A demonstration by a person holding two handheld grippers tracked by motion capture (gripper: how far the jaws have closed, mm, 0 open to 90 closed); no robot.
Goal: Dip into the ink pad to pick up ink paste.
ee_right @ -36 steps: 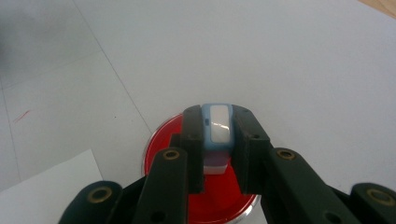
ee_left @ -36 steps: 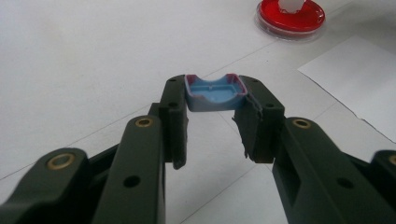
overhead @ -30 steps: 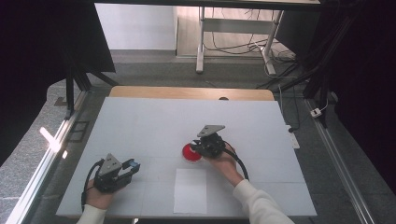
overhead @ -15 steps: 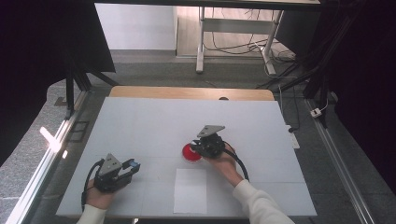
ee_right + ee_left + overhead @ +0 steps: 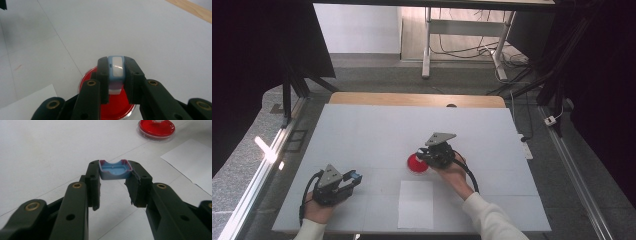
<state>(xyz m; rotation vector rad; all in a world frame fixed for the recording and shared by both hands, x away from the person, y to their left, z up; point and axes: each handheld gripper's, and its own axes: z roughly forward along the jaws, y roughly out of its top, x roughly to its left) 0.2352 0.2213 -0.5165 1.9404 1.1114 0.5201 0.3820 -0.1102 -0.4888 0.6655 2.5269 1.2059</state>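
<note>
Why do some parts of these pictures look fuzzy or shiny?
High view: a bright glare streak on the floor left of the table, dark surroundings. Left gripper view: the blue cap is sharp, the red dish behind soft. Right gripper view: a highlight on the white piece; near jaws blurred.

Each claw, left (image 5: 354, 176) and right (image 5: 419, 155), is black with brass screws, grey three-cornered top plate, black cable; sleeves are white.

high view: above my side, facing forward-down, far | my gripper views: low, close along jaws | shared: red dish (image 5: 417, 163), white sheet (image 5: 416, 204)
</note>
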